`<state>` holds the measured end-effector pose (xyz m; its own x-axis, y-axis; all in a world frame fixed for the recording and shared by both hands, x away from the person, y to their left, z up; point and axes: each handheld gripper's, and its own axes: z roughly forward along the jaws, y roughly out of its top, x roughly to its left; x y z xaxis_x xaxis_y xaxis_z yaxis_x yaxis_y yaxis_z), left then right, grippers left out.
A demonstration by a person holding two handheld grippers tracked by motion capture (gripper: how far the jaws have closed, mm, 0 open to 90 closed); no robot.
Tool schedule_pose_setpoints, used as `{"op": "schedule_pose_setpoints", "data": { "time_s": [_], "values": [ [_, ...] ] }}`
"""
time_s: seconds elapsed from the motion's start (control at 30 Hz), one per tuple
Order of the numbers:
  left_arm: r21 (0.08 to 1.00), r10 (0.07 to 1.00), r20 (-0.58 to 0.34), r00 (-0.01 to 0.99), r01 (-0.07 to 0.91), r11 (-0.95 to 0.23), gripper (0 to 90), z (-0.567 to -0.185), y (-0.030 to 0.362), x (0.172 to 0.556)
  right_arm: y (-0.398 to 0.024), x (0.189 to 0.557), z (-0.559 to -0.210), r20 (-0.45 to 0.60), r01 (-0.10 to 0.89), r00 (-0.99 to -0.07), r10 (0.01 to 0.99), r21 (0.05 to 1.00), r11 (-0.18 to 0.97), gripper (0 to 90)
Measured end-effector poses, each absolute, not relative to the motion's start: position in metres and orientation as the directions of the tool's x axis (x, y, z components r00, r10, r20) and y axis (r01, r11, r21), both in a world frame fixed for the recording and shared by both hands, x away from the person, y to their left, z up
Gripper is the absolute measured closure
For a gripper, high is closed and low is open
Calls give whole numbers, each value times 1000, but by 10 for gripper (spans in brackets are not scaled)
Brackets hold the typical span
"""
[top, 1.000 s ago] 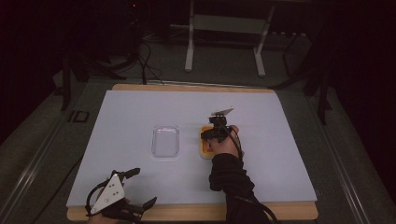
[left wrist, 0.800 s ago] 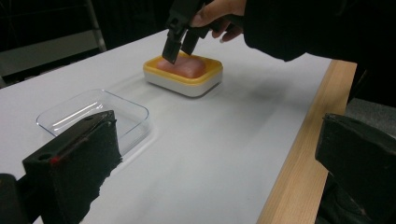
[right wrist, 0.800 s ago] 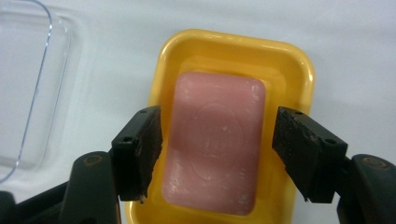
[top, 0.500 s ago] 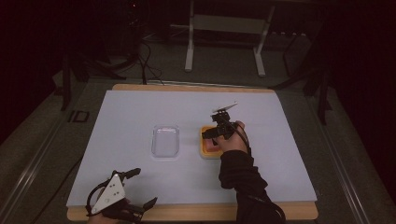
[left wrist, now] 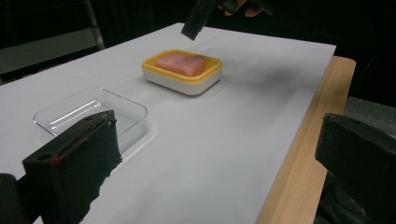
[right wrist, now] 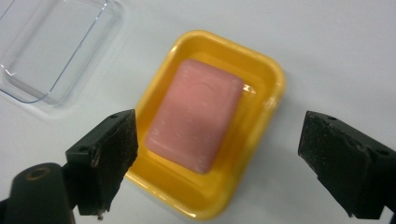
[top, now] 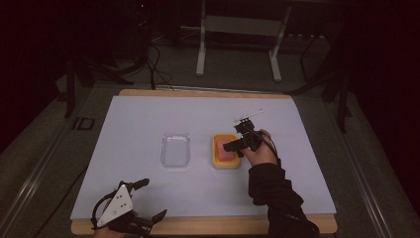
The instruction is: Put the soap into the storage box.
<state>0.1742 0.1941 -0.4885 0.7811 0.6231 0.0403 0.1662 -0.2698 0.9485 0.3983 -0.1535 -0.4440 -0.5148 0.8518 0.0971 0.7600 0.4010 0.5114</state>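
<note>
Pink soap bar (right wrist: pixel 195 115) lies in the yellow dish (right wrist: pixel 261 135) on the white-covered table (top: pixel 148 124), clear lid (top: pixel 176 149) just beside it. My right tongs (top: pixel 233 148) hover above the soap, jaws just opened wide, gripping nothing. My left tongs (top: pixel 148 201) rest released at the table's near edge.

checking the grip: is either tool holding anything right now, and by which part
Nothing is held: the right tool stands open above the pink soap; the left tool is open too.
</note>
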Motion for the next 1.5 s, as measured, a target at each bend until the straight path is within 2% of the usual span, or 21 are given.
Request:
{"op": "schedule_pose_setpoints", "data": {
  "time_s": [0.7,1.27,1.5],
  "values": [
    [947,624,41,780,169,-273,2,-489,194,174,-214,366,-440,79,711,-541,837,575,405,132],
    [945,624,43,781,170,-279,2,-489,193,174,-247,326,-457,34,623,-600,799,647,439,131],
    [946,623,43,781,169,-276,2,-489,193,174,-256,316,-464,22,614,-589,808,662,429,127]
  ]
}}
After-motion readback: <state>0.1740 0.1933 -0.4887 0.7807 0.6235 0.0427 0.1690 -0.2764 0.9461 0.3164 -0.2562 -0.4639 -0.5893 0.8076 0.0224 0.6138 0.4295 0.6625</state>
